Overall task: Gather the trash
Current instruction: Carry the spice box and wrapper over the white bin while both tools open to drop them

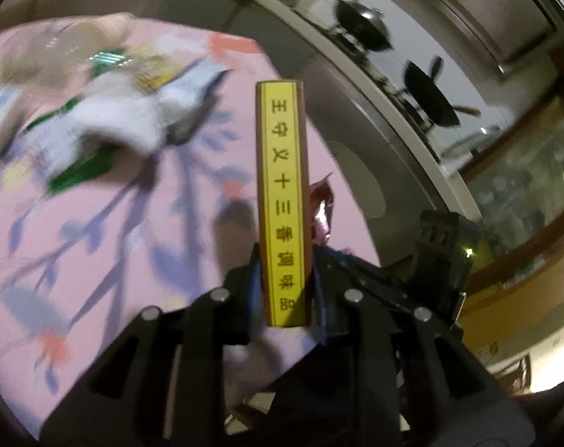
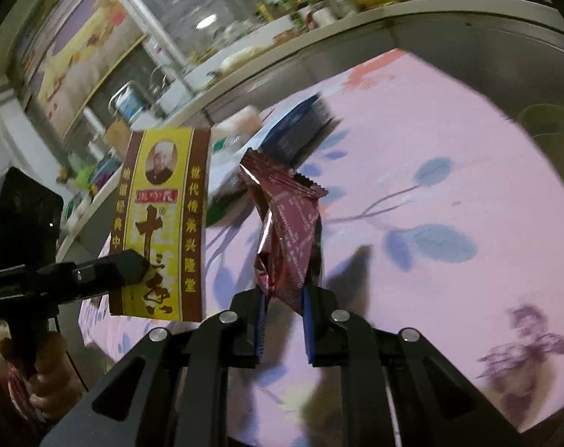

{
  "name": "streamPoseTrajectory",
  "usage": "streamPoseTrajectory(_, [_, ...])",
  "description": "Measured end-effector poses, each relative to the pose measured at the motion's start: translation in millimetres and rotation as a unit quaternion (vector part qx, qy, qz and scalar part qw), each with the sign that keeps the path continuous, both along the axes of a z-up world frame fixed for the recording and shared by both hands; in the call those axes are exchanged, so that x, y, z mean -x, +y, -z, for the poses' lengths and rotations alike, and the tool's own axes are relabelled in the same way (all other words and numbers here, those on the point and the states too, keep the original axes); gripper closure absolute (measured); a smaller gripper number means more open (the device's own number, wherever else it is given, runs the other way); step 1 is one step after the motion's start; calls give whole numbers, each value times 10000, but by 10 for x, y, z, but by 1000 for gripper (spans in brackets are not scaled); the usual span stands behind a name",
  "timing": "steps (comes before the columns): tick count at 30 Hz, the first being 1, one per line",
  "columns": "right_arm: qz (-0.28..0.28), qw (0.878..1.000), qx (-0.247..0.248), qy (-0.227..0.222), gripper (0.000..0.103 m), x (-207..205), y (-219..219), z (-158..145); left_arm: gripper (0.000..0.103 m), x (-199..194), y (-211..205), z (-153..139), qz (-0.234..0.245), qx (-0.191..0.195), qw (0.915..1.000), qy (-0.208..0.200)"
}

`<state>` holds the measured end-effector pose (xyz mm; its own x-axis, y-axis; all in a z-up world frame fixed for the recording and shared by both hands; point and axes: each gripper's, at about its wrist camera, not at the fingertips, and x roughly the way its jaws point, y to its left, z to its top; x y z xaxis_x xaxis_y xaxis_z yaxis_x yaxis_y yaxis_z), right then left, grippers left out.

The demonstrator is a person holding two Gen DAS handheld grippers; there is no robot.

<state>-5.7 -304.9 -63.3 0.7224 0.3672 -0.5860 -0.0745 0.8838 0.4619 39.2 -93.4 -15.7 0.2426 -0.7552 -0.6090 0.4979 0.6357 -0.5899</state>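
Note:
In the left wrist view, a flat yellow and brown spice box [image 1: 284,205] stands upright and edge-on, with my left gripper [image 1: 284,290] shut on its lower end above the pink cloth. In the right wrist view, my right gripper [image 2: 284,305] is shut on a crumpled dark red snack wrapper [image 2: 287,231], lifted off the table. The same box [image 2: 159,223] shows its printed face at the left, with one black finger [image 2: 127,266] of the left gripper pressed on it. A corner of the red wrapper [image 1: 321,201] peeks out behind the box.
A pink floral tablecloth [image 2: 449,156] covers the table. On its far side lies a blurred pile of white tissue [image 1: 125,119], green wrappers and a clear cup. There is also a blue box [image 2: 300,123]. Two woks [image 1: 427,93] sit on a stove behind, and a hand [image 2: 51,387] holds the left tool.

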Motion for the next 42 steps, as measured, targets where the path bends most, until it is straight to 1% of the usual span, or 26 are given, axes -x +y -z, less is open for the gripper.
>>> streamPoseTrajectory(3, [270,9995,-80,-171,89,-17,-232,-94,80,-175,-367,-76,310,82,9994,-118])
streamPoseTrajectory(6, [673,9968,-78,-425,89,-7,-572,-243,80,-395,-763,-153,591,156,9981,-128])
streamPoseTrajectory(9, [1149,9916,-44,-595,89,12,-944,-349,80,-520,-1105,-248,831,207,9960,-245])
streamPoseTrajectory(12, [1632,9844,14,-657,89,60,-1343,-396,80,-669,-1643,-321,1193,218,9922,-286])
streamPoseTrajectory(15, [2091,9762,28,-582,89,109,-1735,-381,80,-734,-2146,-309,1512,108,9878,-349])
streamPoseTrajectory(18, [2363,9712,39,-306,89,80,-2045,-265,80,-786,-2564,-227,1730,-8,9844,-320])
streamPoseTrajectory(19, [2472,9688,69,-183,89,48,-2143,-192,80,-828,-2753,-152,1795,-91,9833,-274])
streamPoseTrajectory(21, [2628,9648,37,11,88,-26,-2295,-76,80,-892,-2982,-2,1837,-265,9825,-173])
streamPoseTrajectory(22, [2670,9637,1,50,86,-33,-2350,-31,80,-921,-3067,68,1846,-343,9821,-113])
streamPoseTrajectory(24, [2769,9607,-64,190,79,-81,-2467,87,80,-991,-3247,253,1817,-583,9816,9])
streamPoseTrajectory(26, [2755,9611,-96,167,63,-91,-2528,153,79,-1042,-3364,377,1780,-807,9807,81])
streamPoseTrajectory(28, [2779,9605,25,155,56,-114,-2508,168,78,-1082,-3471,503,1780,-1018,9786,173])
streamPoseTrajectory(31, [2803,9598,109,127,52,-110,-2496,145,70,-1107,-3527,592,1775,-1115,9773,320])
streamPoseTrajectory(33, [2830,9590,142,100,51,-66,-2476,120,66,-1103,-3514,572,1714,-1118,9784,293])
streamPoseTrajectory(37, [2943,9551,296,-169,50,34,-2401,-53,66,-1040,-3288,351,1458,-1007,9842,19])
streamPoseTrajectory(39, [2933,9552,156,-356,50,69,-2336,-163,66,-1007,-3097,199,1337,-842,9874,-114])
streamPoseTrajectory(42, [2838,9568,14,-630,50,90,-2189,-325,66,-885,-2662,-61,1165,-552,9907,-429])
